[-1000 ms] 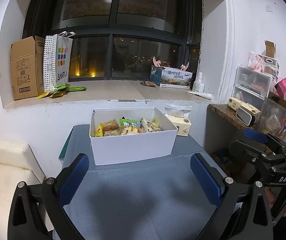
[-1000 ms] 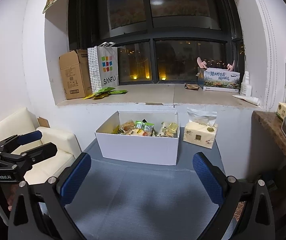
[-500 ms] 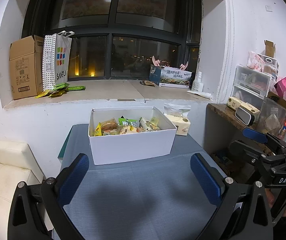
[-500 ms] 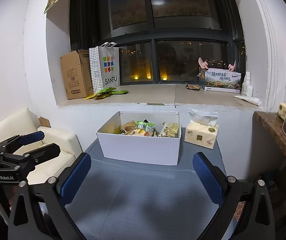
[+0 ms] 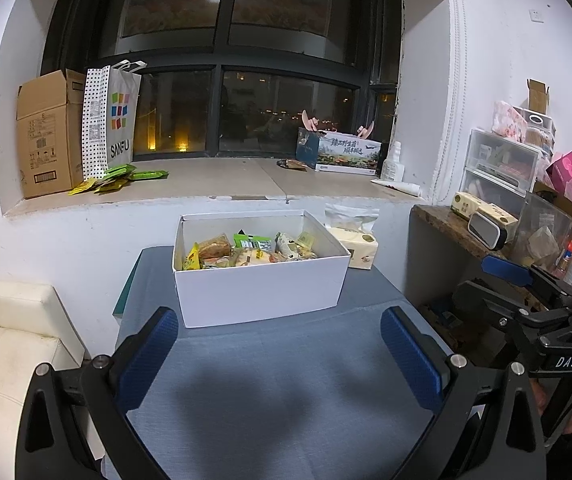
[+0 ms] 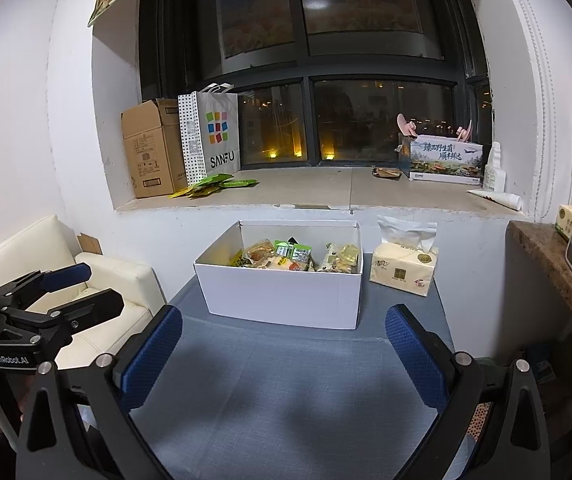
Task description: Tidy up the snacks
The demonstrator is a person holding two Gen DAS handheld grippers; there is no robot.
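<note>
A white open box (image 5: 259,290) (image 6: 286,294) stands at the far side of a grey-blue table (image 5: 277,400) (image 6: 286,392). It holds several wrapped snacks (image 5: 251,250) (image 6: 286,258). My left gripper (image 5: 279,350) is open and empty, held above the table's near part, short of the box. My right gripper (image 6: 283,346) is open and empty too, at about the same distance from the box. Each gripper shows at the edge of the other's view, the right one (image 5: 526,292) and the left one (image 6: 57,296).
A tissue pack (image 6: 404,268) sits right of the box. The window sill behind holds a cardboard box (image 5: 47,136), a SANFU paper bag (image 5: 111,120), green packets (image 5: 115,178) and a printed box (image 5: 344,154). A cream sofa (image 5: 1,340) stands left, a cluttered shelf (image 5: 498,224) right.
Both views have shifted slightly; the box sits a little further left in the left wrist view and right in the right wrist view. Both grippers stay open.
</note>
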